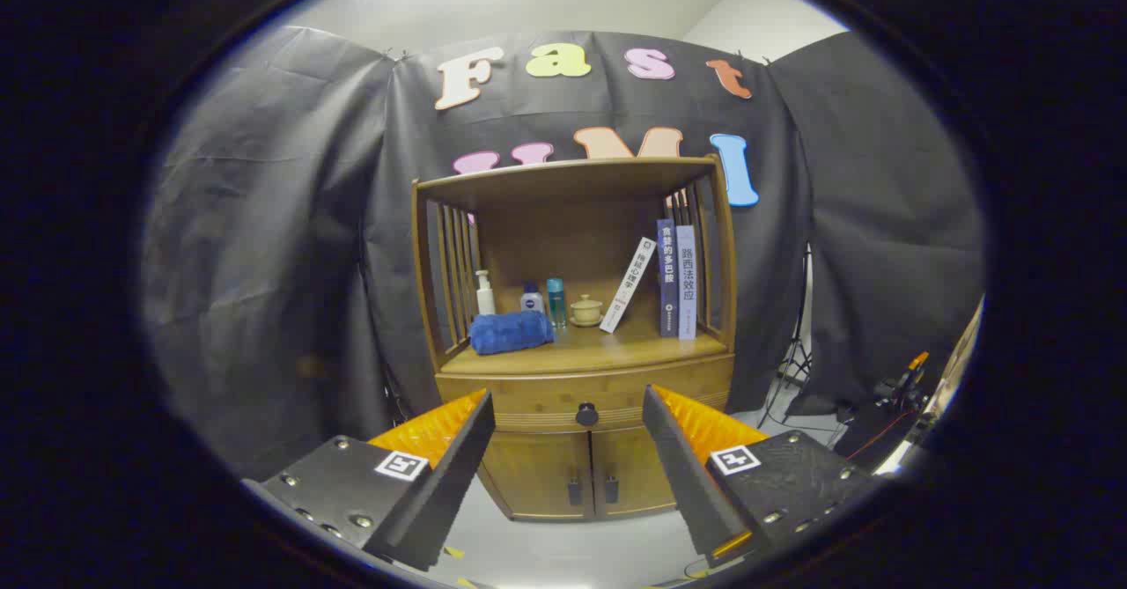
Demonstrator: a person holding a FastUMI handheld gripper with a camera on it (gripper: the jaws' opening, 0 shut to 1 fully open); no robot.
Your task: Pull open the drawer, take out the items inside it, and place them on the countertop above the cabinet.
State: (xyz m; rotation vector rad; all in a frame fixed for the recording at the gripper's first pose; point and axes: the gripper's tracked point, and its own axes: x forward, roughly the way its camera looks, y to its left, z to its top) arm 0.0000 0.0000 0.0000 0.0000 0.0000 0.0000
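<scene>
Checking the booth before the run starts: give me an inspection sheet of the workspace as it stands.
Surface: countertop of the wooden cabinet, partly occupied.
Job's things: drawer closed, knob between the fingers, beyond them.
Clutter: blue towel, bottles, lidded cup, books, one leaning.
Grippers: gripper open, short of the cabinet, holding nothing.
Cables: red cable on the floor.
Surroundings: black cloth wall, light stand.

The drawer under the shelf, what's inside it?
Cannot be seen: the drawer is closed, only its front and dark knob showing. The open gripper is short of it, fingers apart.
</scene>
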